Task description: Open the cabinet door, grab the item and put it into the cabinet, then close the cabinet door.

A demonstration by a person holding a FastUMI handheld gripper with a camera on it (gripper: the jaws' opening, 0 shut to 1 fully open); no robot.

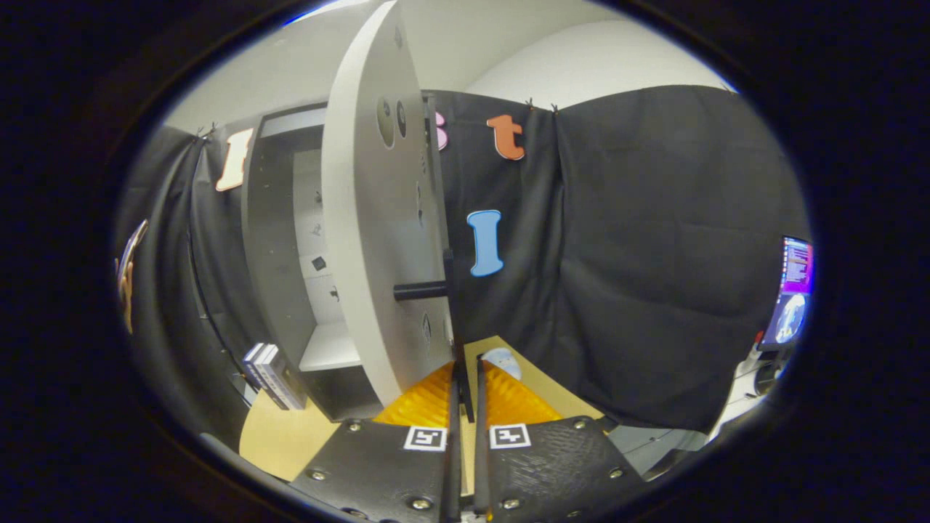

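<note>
A: Why are the gripper (466,378) fingers drawn so close together just below the cabinet door (370,218)?

B: They stand nearly closed, with only a thin slit between them, and the door's free edge runs down right into that slit. It looks as though they pinch the edge, or a thin strip fixed to it, to swing the door. Whether both fingers truly press on it cannot be told.

A: And the dark handle (421,290)?

B: It sticks out sideways from the door just above and ahead of the fingertips, ungrasped. The door itself stands upright, its long axis vertical, turned almost edge-on to the fingers, so the cabinet (280,240) interior opens to the left of them.

A: Where is the item to go inside?

B: The likeliest candidate is the small boxes (275,375), standing upright on the tan table (280,436) left of the fingers, by the cabinet's foot. Their long axis is vertical, leaning slightly. They are well apart from the fingers, untouched.

A: So the door step looks about done?

B: Judged so; the shelf (330,347) is reachable.
</note>
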